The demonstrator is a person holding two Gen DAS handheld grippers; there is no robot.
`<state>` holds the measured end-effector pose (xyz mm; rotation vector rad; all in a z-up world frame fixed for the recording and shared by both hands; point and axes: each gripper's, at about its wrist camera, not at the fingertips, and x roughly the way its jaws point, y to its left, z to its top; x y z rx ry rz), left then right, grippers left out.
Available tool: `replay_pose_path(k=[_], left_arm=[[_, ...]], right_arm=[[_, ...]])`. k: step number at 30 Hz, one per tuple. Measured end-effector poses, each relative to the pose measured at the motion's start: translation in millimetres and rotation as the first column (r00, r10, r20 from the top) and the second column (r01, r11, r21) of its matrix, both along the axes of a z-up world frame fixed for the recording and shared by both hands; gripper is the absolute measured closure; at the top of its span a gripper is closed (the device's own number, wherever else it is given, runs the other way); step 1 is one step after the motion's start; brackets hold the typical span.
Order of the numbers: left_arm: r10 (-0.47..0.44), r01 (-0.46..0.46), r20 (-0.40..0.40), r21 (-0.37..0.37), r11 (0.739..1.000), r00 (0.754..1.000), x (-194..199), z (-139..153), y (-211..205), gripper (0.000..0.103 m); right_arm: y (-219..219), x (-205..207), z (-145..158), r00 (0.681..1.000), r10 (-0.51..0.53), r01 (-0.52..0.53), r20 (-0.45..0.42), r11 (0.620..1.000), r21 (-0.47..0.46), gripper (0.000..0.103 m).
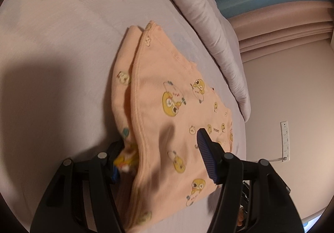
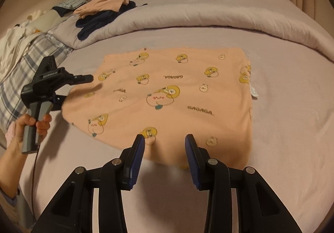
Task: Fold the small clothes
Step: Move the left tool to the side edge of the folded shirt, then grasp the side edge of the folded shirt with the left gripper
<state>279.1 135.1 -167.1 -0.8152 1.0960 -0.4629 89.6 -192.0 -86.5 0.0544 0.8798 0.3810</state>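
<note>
Left tool (image 1: pixel 160 153), jaws spread wide, straddles a raised edge of the peach printed garment (image 1: pixel 167 107) on the bed (image 1: pixel 62 24), mid-fold by the look of it. Right tool (image 2: pixel 165 149), released and empty, hovers at the garment's near edge (image 2: pixel 167 91); pinching that hem likely comes next.

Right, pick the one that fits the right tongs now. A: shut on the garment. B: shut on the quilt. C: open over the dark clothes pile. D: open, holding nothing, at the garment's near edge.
D: the right tongs stand open with nothing between them, at the garment's near edge.
</note>
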Motion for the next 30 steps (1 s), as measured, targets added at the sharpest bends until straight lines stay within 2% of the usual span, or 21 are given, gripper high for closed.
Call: replay_pose_path(k=[5, 8, 12, 16, 19, 25, 30], left_arm=[[-0.017, 0.017, 0.007, 0.029, 0.999, 1.000, 11, 2, -7, 0.041], [-0.032, 0.030, 0.014, 0.072, 0.997, 0.999, 17, 4, -12, 0.044], [-0.052, 0.047, 0.028, 0.169, 0.985, 0.998, 22, 6, -20, 0.056], [-0.053, 0.048, 0.023, 0.193, 0.980, 0.998, 23, 5, -19, 0.065], [-0.064, 0.056, 0.031, 0.211, 0.976, 0.997, 23, 6, -20, 0.066], [-0.102, 0.079, 0.053, 0.326, 0.942, 0.993, 22, 11, -34, 0.066], [-0.104, 0.079, 0.053, 0.345, 0.935, 0.993, 23, 11, -36, 0.066]], right_arm=[[13, 17, 3, 1.000, 0.006, -0.006, 0.008, 1.000, 0.006, 0.064], [23, 33, 4, 1.000, 0.014, -0.014, 0.000, 1.000, 0.028, 0.064], [48, 61, 5, 0.999, 0.048, -0.048, -0.006, 0.998, 0.049, 0.064], [68, 92, -6, 0.998, 0.025, -0.023, -0.055, 0.999, 0.030, 0.064], [81, 107, -18, 0.997, 0.016, -0.017, -0.076, 1.000, -0.011, 0.064], [90, 110, -21, 0.997, 0.036, -0.041, -0.062, 0.996, -0.081, 0.064], [90, 112, -20, 0.997, 0.032, -0.038, -0.069, 0.996, -0.084, 0.064]])
